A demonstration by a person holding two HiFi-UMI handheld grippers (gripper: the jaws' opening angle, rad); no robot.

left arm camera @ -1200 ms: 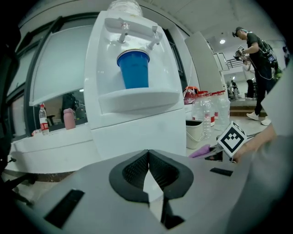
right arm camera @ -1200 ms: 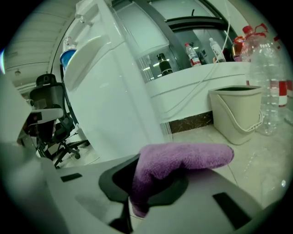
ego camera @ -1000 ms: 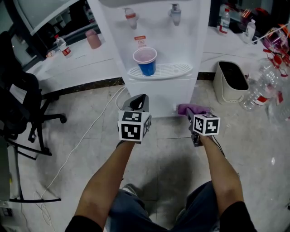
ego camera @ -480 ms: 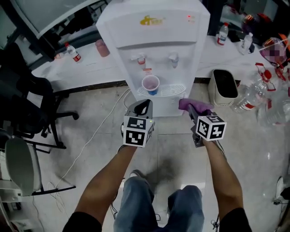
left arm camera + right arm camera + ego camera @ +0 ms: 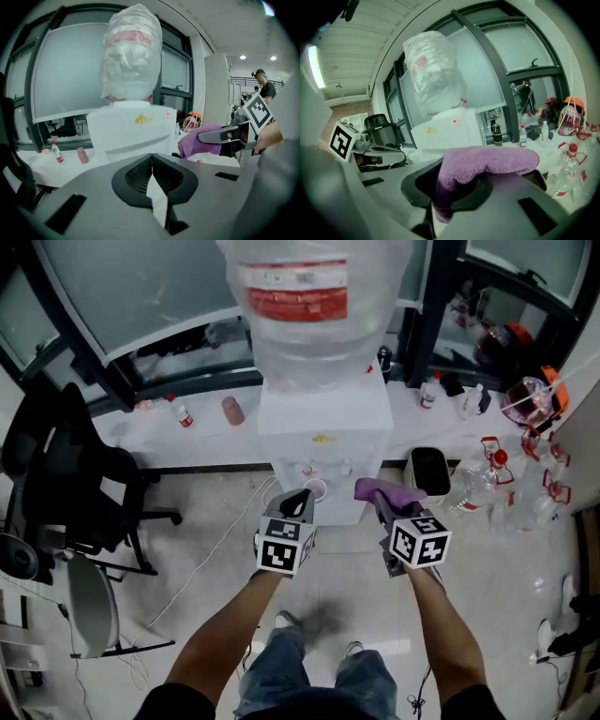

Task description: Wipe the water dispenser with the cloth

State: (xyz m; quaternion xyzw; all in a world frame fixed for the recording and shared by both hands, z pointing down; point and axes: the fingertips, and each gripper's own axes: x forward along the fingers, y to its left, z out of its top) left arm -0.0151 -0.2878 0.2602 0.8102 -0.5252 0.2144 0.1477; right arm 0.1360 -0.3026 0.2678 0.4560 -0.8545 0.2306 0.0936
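Left claw (image 5: 151, 158): clenched, its two dark pads pressed together with nothing between them. It is held out level, aimed at the dispenser.
Right claw (image 5: 457, 187): grasping the cloth. It is held beside the left claw, the two apart, both short of the dispenser.
Cloth (image 5: 487, 166): purple and fuzzy, bunched in the right claw. It folds over the top of that claw and sticks out past its tip, clear of the dispenser.
Dispenser (image 5: 323, 427): white floor cabinet straight ahead of both claws, standing against the desk. Neither claw touches it.
Bottle (image 5: 314, 315): big clear water bottle upside down on the dispenser, above and beyond the claws.
Bottle label: a red band round the bottle. Its print is too small to read.
Dispenser markings: a small yellow logo (image 5: 143, 119) on the front, unreadable, with a small red light just beside it.
Cup (image 5: 316, 489): sits under the taps, just beyond the left claw's tip.
Marker cubes: one on each claw, white with black square patterns and no words. The left cube (image 5: 285, 554) and right cube (image 5: 419, 540) sit at the wrists.
Desk (image 5: 206, 442): low and white, running along the window behind the dispenser. Left of the left claw it carries a small red-labelled bottle (image 5: 180, 412) and a pink cup (image 5: 232, 411).
Bin (image 5: 430, 472): pale with a dark inside, on the floor just ahead of the right claw, to its right.
Chair (image 5: 66, 484): black office chair, well to the left of the left claw.
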